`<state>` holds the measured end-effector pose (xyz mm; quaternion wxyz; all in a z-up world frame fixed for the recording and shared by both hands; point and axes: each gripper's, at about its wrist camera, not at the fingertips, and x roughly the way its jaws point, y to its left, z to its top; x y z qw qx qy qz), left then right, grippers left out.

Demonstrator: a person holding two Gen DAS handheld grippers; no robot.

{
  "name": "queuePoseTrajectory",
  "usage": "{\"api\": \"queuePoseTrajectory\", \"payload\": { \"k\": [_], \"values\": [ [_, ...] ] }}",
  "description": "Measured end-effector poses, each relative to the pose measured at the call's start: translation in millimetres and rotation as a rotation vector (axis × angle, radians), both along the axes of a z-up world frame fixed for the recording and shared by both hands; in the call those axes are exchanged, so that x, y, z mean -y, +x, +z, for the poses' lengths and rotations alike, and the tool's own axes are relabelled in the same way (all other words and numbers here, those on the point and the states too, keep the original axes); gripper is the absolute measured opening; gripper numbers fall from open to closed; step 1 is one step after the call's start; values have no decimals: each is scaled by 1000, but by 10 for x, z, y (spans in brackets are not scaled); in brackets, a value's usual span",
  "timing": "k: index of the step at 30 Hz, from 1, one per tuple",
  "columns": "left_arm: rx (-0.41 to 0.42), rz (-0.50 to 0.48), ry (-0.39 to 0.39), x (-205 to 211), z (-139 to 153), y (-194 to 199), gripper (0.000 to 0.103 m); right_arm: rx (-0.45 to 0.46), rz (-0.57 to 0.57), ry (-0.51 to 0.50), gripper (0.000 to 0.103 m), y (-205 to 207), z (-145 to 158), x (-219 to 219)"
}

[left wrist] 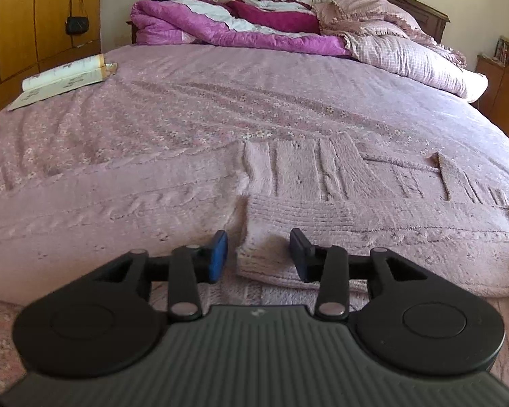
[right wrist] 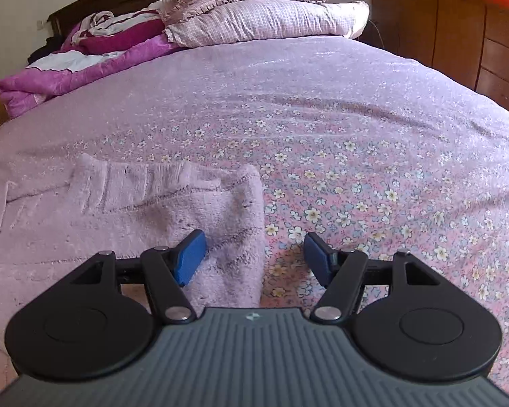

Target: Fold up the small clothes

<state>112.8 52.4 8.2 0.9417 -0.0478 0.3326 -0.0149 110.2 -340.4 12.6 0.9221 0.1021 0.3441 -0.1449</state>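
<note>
Left wrist view: the left gripper (left wrist: 258, 254) is held low over the near edge of a pale pink knitted garment (left wrist: 322, 183), which is spread flat on the flowered bedspread (left wrist: 186, 101). Its blue-padded fingers (left wrist: 218, 256) are set apart, with a ribbed hem corner of the garment lying between them; nothing is clamped. A folded-over section with cable ribs is seen just beyond the gripper. An open booklet (left wrist: 64, 79) is laid near the left edge of the bed, well apart from the garment. A magenta quilt (left wrist: 193, 23) and a checked pillow (left wrist: 407, 57) are piled at the headboard.

Right wrist view: the right gripper (right wrist: 254, 257) is positioned at the garment's (right wrist: 152, 196) right end, where a folded cuff or corner is raised slightly. The jaws are spread wide, the left pad (right wrist: 190, 257) lying against the fabric and the right pad over the bare bedspread (right wrist: 356, 169). Nothing is gripped. A wooden dresser (right wrist: 458, 40) is seen beside the bed at the right.
</note>
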Motion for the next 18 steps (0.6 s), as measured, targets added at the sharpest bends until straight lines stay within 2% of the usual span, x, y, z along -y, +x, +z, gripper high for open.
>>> {"api": "queuePoseTrajectory", "payload": {
  "k": [4, 9, 15, 17, 18],
  "values": [
    [-10, 0, 10, -106, 122, -64, 59, 9, -18, 40, 71, -59, 71, 48],
    [-19, 35, 20, -352, 265, -159, 59, 59, 2, 73, 72, -332, 286, 14],
    [-41, 116, 42, -740, 379, -242, 60, 104, 70, 85, 75, -726, 590, -249],
    [-45, 146, 61, -877, 401, -269, 65, 114, 102, 90, 76, -842, 656, -371],
    [-47, 165, 65, -941, 402, -280, 70, 116, 120, 90, 76, -900, 682, -446]
  ]
}}
